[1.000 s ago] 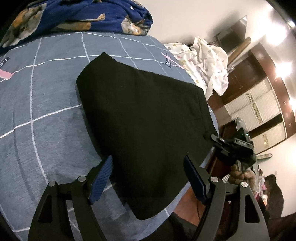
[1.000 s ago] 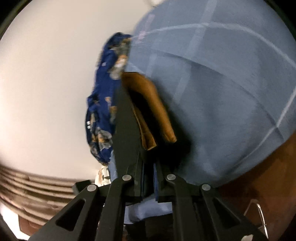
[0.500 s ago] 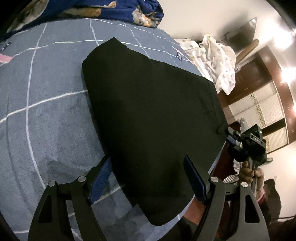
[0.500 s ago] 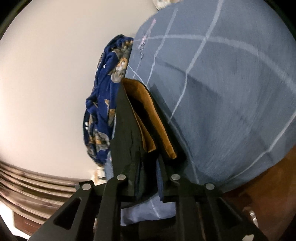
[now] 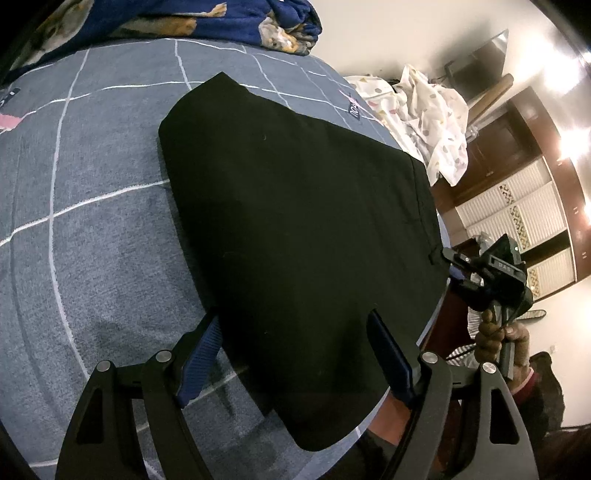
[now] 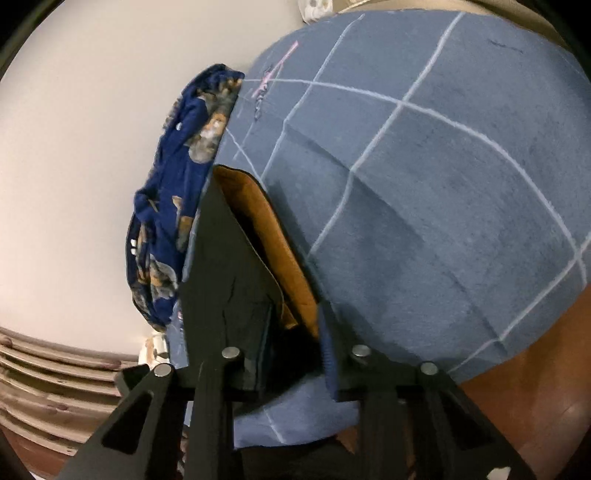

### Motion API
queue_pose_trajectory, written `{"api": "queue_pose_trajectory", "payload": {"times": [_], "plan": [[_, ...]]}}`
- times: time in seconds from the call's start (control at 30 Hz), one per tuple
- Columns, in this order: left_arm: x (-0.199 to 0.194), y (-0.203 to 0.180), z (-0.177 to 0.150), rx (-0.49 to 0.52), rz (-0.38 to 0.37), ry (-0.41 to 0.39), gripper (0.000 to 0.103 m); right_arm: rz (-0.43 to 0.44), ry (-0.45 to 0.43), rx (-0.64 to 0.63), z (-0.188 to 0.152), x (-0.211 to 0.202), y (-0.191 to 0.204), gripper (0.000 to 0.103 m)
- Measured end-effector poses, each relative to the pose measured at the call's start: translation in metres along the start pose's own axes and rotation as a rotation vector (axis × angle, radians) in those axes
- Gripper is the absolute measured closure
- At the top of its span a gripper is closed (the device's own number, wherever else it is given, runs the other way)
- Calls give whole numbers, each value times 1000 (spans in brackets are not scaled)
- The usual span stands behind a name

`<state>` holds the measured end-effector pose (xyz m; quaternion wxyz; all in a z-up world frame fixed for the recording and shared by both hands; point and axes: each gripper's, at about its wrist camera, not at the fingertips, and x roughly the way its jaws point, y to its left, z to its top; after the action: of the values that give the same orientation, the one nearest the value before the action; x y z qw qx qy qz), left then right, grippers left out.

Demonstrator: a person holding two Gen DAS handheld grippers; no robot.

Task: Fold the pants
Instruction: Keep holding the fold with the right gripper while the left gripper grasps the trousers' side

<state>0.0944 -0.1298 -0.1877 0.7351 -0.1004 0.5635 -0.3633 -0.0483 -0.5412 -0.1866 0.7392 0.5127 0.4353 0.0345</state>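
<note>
The black pants [image 5: 303, 236] lie folded flat on the grey checked bedspread [image 5: 85, 229], reaching to the bed's near edge. My left gripper [image 5: 295, 350] is open, its blue-padded fingers [image 5: 201, 350] straddling the near end of the pants just above the fabric. My right gripper [image 5: 458, 269] shows at the pants' right corner in the left wrist view. In the right wrist view the right gripper [image 6: 291, 343] has its jaws partly apart around the pants' edge [image 6: 229, 266], whose orange lining [image 6: 273, 243] shows.
A blue patterned blanket [image 5: 166, 22] is bunched at the far side of the bed. A white spotted cloth [image 5: 432, 110] hangs at the far right corner. A dark wooden wardrobe [image 5: 524, 192] stands to the right. The bed edge and wooden floor [image 6: 535, 406] lie below.
My left gripper has moved forward over the pants' near end. The right gripper's jaws, tightly shut on the pants' edge before, have spread apart.
</note>
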Motion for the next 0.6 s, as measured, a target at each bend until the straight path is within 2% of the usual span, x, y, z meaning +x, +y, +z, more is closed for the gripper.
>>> {"api": "queue_pose_trajectory", "payload": {"times": [0.07, 0.2, 0.27, 0.33, 0.43, 0.5, 0.6], "plan": [[0, -1, 0, 7, 5, 2, 24, -1, 11, -18, 2, -2, 2, 81], [-1, -2, 0, 13, 10, 1, 24, -21, 0, -66, 17, -8, 14, 73], [-3, -2, -1, 7, 4, -2, 24, -38, -7, -107, 28, -9, 22, 57], [-6, -1, -2, 6, -3, -15, 24, -46, 28, -154, 41, -2, 31, 43], [-15, 1, -3, -6, -25, -55, 24, -37, 97, -215, 50, 15, 41, 42], [-21, 4, -3, -13, -29, -88, 24, -66, 127, -277, 51, 27, 48, 43], [-26, 12, 1, -32, -11, -112, 24, -105, 175, -296, 54, 46, 46, 48]]}}
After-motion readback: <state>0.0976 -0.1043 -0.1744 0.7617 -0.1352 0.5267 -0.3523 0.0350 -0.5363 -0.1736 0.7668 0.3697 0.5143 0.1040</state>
